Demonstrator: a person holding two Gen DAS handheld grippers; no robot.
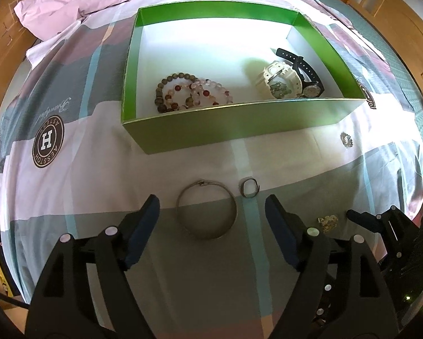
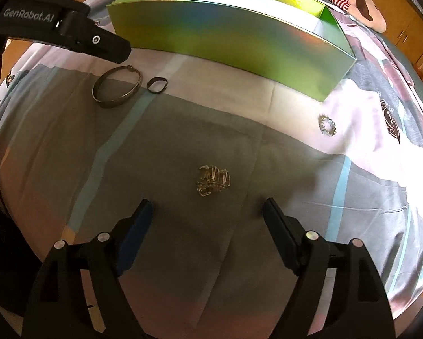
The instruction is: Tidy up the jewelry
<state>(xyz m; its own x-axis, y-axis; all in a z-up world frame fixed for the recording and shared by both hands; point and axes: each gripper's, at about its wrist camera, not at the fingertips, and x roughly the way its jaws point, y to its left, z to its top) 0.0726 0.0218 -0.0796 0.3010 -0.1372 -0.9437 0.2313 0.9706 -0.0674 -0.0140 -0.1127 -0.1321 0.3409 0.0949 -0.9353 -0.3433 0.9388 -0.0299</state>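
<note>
Directly ahead of the left gripper (image 1: 211,217), whose jaws are spread and empty, the bangle (image 1: 206,209) is seen flat on the bedsheet (image 1: 194,276), while the equally spread right gripper (image 2: 207,220) is lined up on the gold clip (image 2: 213,180).

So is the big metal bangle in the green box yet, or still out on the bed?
Out. The metal bangle lies flat on the bedsheet in front of the green box, beside a small ring, between the left gripper's open jaws.
</note>
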